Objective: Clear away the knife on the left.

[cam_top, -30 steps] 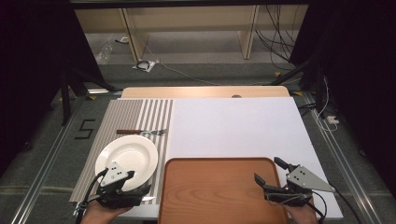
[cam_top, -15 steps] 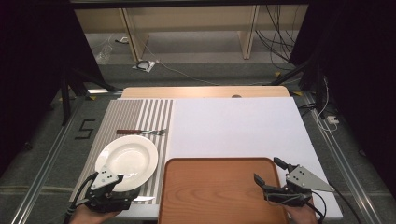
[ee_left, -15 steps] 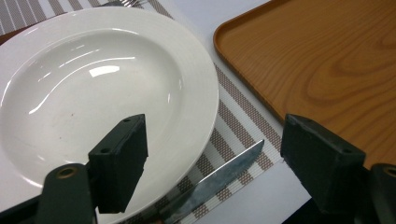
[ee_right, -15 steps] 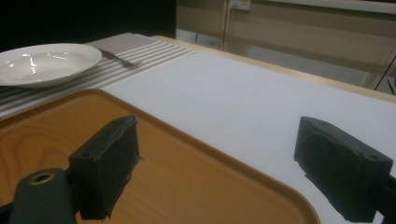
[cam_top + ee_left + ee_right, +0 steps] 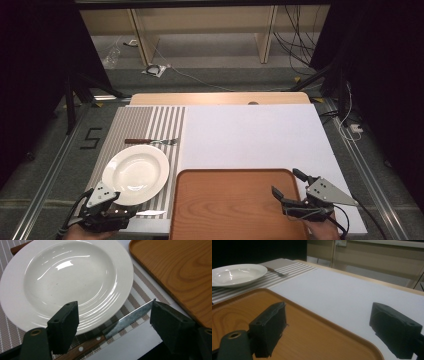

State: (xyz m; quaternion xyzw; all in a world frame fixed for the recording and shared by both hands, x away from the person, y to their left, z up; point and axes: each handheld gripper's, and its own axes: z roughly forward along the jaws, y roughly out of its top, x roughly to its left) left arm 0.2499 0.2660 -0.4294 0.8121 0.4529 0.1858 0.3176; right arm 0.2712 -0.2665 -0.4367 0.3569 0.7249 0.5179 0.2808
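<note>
A white deep plate (image 5: 136,174) (image 5: 67,280) rests on a striped placemat (image 5: 150,120). Just behind the plate lies a fork (image 5: 150,142) (image 5: 277,272) with a dark handle. A knife (image 5: 150,213) (image 5: 125,321) with a riveted wooden handle lies on the mat along the plate's near rim. My left gripper (image 5: 120,209) (image 5: 112,315) hangs open above that rim and the blade, holding nothing. A bare wooden tray (image 5: 235,205) (image 5: 307,340) sits at the near middle. Over its right rim my right gripper (image 5: 289,184) (image 5: 327,315) stands open, with nothing between its fingers.
A white sheet (image 5: 250,135) covers the table to the right of the placemat and behind the tray. The table's wooden far edge (image 5: 220,98) shows beyond it. Cables and furniture legs lie on the floor further back.
My left gripper has drawn back toward the near left corner, away from the plate's middle, and the knife blade now shows beside it. The right gripper has stayed still.
</note>
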